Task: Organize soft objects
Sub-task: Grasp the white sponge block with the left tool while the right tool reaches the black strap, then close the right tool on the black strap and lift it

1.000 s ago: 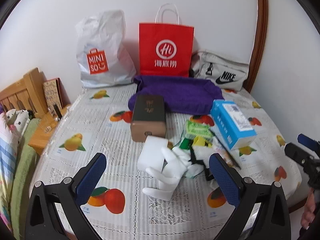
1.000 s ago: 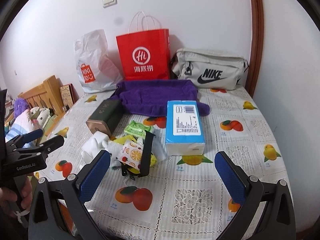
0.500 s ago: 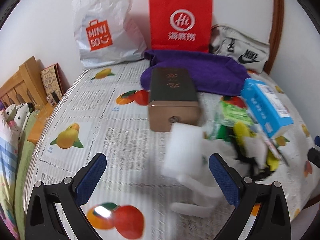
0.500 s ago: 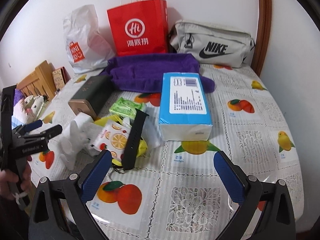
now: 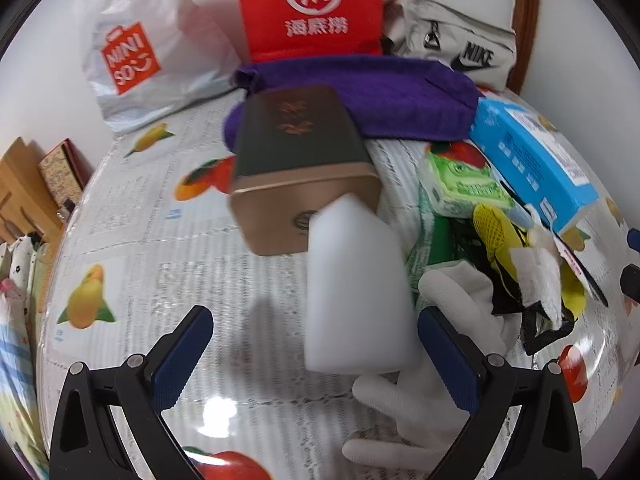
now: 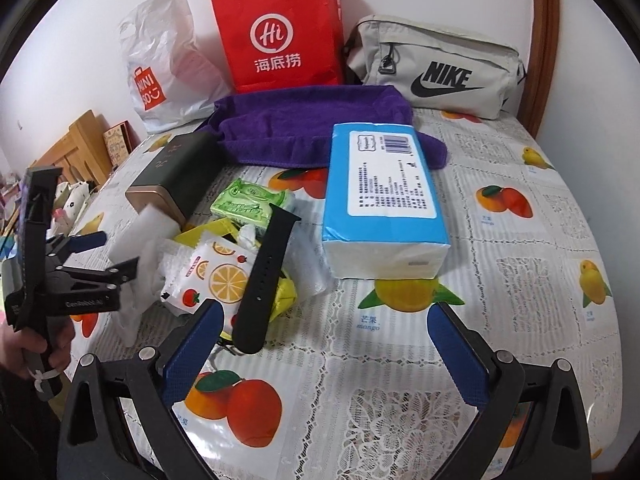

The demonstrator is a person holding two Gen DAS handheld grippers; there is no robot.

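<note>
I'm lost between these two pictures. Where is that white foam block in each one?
Left wrist view: the white foam block fills the lower centre, just ahead of the open left gripper.
Right wrist view: it sits small at mid-left, by the pile of packets.
Shared landmark: the dark box with the gold end right behind it.

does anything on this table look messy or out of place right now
Yes. A jumbled pile: the white sponge block leans tilted against the gold-ended tin, and a black watch strap lies slanted across snack packets.
</note>
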